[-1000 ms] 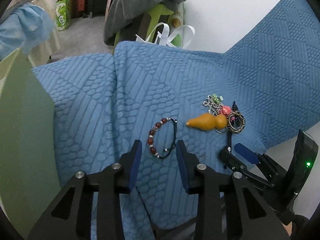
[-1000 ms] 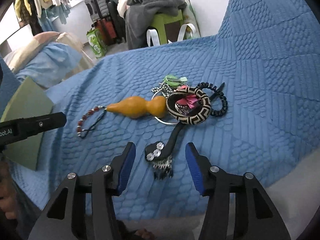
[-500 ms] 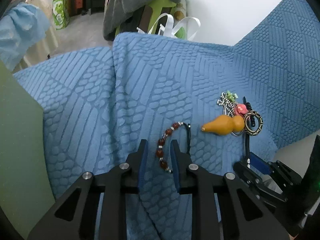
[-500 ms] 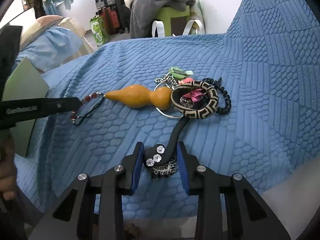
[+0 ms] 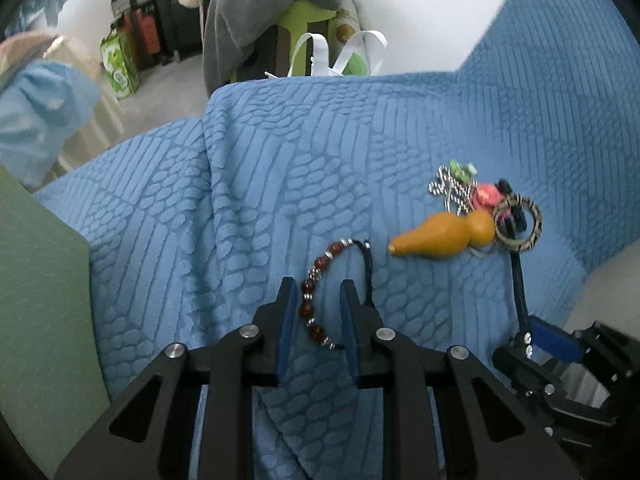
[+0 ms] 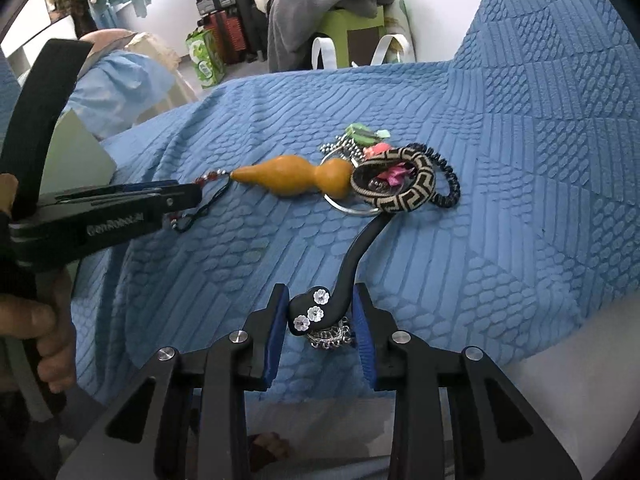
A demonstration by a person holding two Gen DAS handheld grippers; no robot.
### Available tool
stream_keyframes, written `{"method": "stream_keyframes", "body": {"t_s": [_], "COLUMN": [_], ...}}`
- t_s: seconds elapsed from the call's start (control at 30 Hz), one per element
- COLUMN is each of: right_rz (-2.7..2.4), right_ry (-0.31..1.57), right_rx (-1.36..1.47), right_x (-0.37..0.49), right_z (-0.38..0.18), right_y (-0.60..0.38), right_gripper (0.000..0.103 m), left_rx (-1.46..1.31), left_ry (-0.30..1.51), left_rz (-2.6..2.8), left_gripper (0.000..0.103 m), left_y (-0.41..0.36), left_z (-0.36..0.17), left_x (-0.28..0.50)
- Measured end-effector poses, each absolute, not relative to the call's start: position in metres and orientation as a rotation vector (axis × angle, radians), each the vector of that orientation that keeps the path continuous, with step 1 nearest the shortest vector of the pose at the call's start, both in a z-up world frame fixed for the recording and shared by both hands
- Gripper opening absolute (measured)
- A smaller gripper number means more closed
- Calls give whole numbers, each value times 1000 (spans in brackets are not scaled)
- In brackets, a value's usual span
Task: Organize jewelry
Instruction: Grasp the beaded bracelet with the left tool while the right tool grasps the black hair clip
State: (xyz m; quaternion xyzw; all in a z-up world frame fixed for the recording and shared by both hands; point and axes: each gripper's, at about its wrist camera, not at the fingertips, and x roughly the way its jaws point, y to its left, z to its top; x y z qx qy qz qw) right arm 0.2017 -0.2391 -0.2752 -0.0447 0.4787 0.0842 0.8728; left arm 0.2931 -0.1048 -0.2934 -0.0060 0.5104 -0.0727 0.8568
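A red bead bracelet (image 5: 320, 276) on a black cord lies on the blue quilt (image 5: 280, 152). My left gripper (image 5: 318, 292) has its jaws close on either side of the bracelet's near beads. My right gripper (image 6: 320, 312) is shut on a black hair stick with white flowers (image 6: 320, 308), whose stem runs up to a jewelry pile. The pile holds an orange gourd pendant (image 6: 296, 178), a woven black-and-tan bangle (image 6: 394, 188), a black coil tie (image 6: 448, 184) and a silver chain (image 6: 340, 146). The pile also shows in the left wrist view (image 5: 448, 236).
A green box (image 5: 36, 320) stands at the quilt's left. The quilt's near edge drops to a white surface (image 6: 560, 380) at the right. A chair heaped with grey clothes (image 6: 328, 4) and bags stand beyond the far edge.
Both grippers have narrowed from wide open: the left has moved forward over the bracelet's near beads, the right has closed on the hair stick head.
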Motion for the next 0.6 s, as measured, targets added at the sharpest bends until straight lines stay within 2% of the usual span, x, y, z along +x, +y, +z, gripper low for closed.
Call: {"method": "stream_keyframes", "body": {"t_s": [0.03, 0.6], "right_rz": [178, 215], "right_ry": [1003, 1007], "right_rx": [-96, -77], "right_x": [201, 164], "right_z": [-275, -260], "right_y": [-238, -220], "right_gripper": [28, 28], "left_rx": [14, -227], "left_ry": [1067, 1071], "left_rz": [-138, -128], "left_gripper": [7, 7], "left_y": [-108, -62], "left_z": [-294, -270], "left_x": [290, 235]}}
